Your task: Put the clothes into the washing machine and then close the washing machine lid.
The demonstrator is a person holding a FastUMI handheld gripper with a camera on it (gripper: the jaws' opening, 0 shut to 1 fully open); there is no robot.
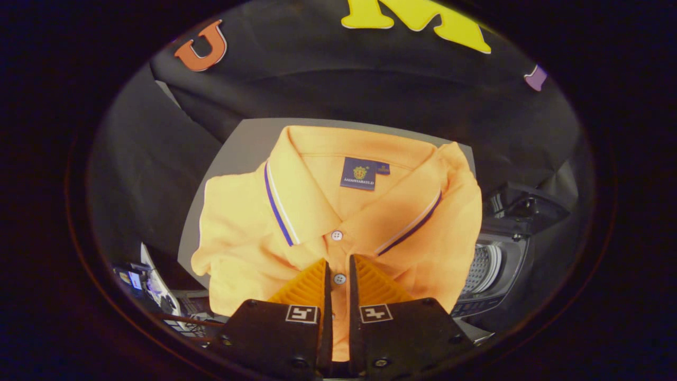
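My gripper (338, 275) is clamping the front placket of a folded orange cotton polo shirt (338, 211), its two fingers (304, 288) drawn nearly together with only a thin strip of fabric showing between them. A small white button (339, 278) is sitting in that narrow gap, just at the fingertips, and a second white button (336, 235) is lying a little beyond them, at the base of the collar. The shirt's collar (288, 198), edged with a blue and white stripe, is spreading open to both sides beyond my fingers, and a dark blue woven label (359, 173) is showing inside the neck. The shirt is spreading wide across the light grey counter (248, 143), whose bare surface is showing beyond the collar and to the left of the sleeve; I cannot tell whether the cloth is resting on it or hanging lifted from it. To the right of the shirt, partly hidden by its edge, a small top-loading washing machine (497, 270) is standing with its dark lid (523, 209) raised, and the perforated metal drum (478, 267) is showing inside the opening. To the left, below the counter's edge, a clutter of cables and small devices (153, 288) is lying.
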